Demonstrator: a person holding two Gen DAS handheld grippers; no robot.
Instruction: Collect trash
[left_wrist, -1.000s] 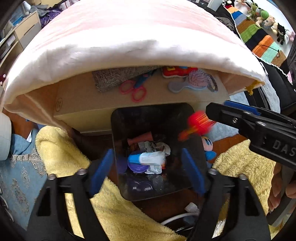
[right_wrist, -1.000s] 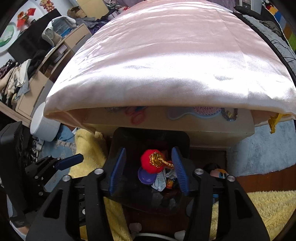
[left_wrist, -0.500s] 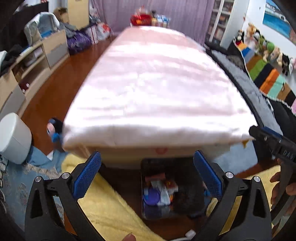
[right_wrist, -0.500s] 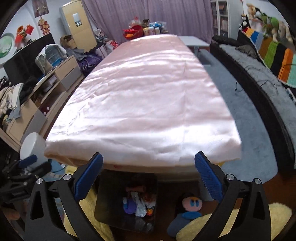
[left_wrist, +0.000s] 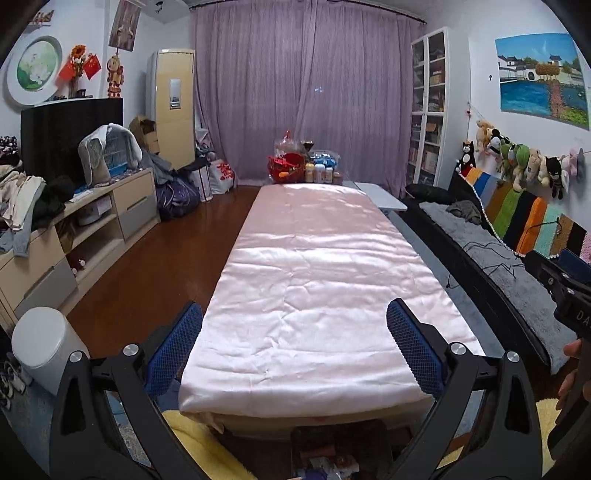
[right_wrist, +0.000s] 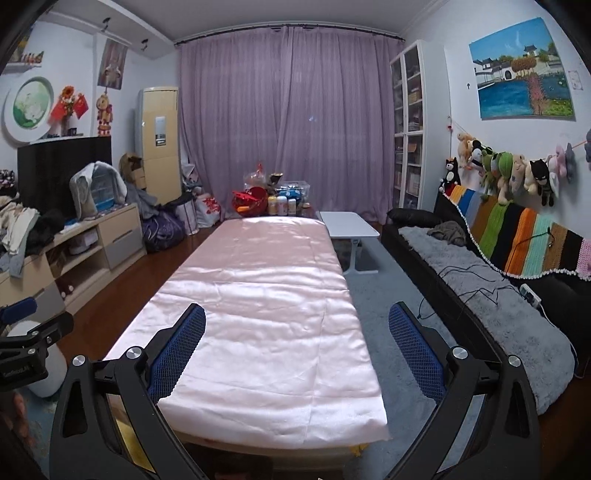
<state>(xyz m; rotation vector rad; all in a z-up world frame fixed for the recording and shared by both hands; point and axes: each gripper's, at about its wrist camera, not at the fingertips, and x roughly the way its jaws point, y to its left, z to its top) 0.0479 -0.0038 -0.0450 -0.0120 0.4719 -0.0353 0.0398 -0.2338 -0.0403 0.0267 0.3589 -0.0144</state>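
Raised, both hand-held grippers gape empty, trash bin far below.

Long low bench w/ a pink satin cover spread flat over the top. Sits on dark wood floor, grey rug along its right side.

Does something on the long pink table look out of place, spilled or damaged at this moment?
Nothing stands out. The pink cloth lies flat, only lightly creased, with nothing spilled on it. The dark bin below the near end holds trash. Both grippers, left and right, are open and hold nothing.
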